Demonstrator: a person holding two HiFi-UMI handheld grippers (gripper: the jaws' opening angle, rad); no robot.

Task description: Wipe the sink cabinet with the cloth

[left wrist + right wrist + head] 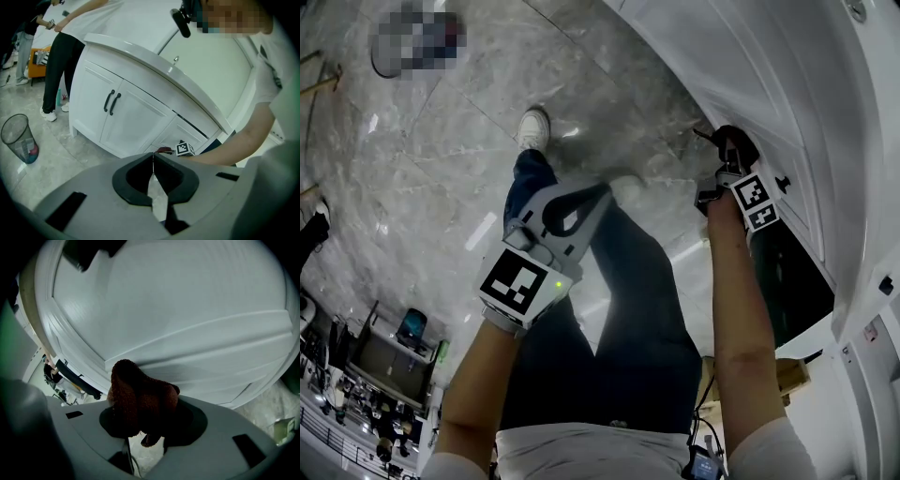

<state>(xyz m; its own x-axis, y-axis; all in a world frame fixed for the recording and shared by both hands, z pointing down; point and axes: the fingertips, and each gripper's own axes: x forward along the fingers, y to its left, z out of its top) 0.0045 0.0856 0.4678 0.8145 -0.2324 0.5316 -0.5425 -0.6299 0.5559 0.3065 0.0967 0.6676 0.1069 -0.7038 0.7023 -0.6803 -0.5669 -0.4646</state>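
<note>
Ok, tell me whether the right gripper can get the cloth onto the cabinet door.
Probably yes. The right gripper is shut on the brown cloth, and the white cabinet door fills the view just ahead, with nothing between them. The left gripper hangs clear, jaws shut and empty.

Three views, one shared cabinet [787, 84]

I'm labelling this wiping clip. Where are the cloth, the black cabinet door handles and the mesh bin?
cloth [138, 399], right gripper view, middle of the brown bundle clamped in the jaws.
door handles [108, 101], left gripper view, mid-shaft of the left handle.
mesh bin [21, 145], left gripper view, its side wall.
</note>
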